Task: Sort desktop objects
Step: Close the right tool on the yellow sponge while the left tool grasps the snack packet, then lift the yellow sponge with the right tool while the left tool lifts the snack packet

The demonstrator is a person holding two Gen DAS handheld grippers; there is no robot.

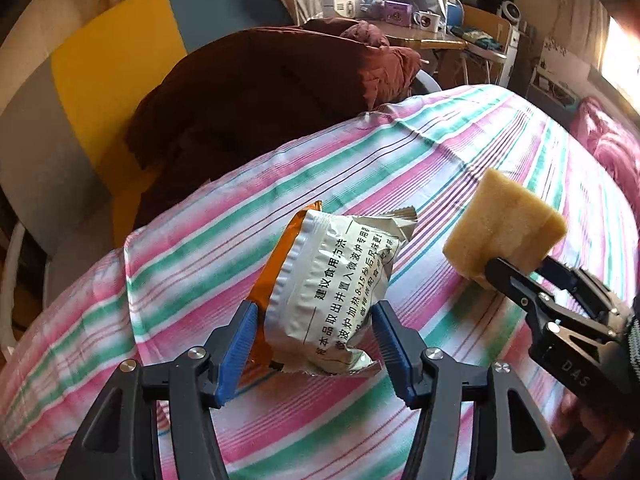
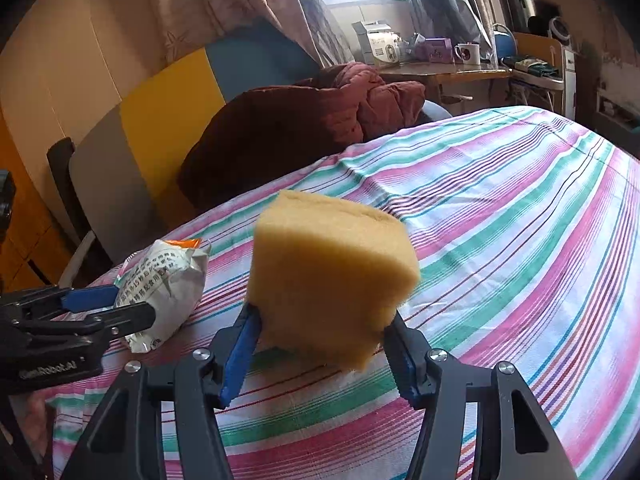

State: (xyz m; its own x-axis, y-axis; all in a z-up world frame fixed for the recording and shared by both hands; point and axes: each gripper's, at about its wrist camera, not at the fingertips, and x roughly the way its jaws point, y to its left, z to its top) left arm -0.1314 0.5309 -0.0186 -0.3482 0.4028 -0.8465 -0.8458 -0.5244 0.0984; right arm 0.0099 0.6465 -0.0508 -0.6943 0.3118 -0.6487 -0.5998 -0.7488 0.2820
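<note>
A silver and orange snack packet rests on the striped cloth between the blue pads of my left gripper. The jaws stand wide, close beside the packet without visibly squeezing it. The right wrist view shows the same packet lying at the left with the left gripper around it. My right gripper is shut on a yellow sponge, holding it just above the cloth. From the left wrist view the sponge and right gripper are to the right of the packet.
A brown quilted jacket lies heaped at the cloth's far edge, with a yellow, grey and blue panel behind it. A desk with mugs and boxes stands at the back. A pink blanket sits at the far right.
</note>
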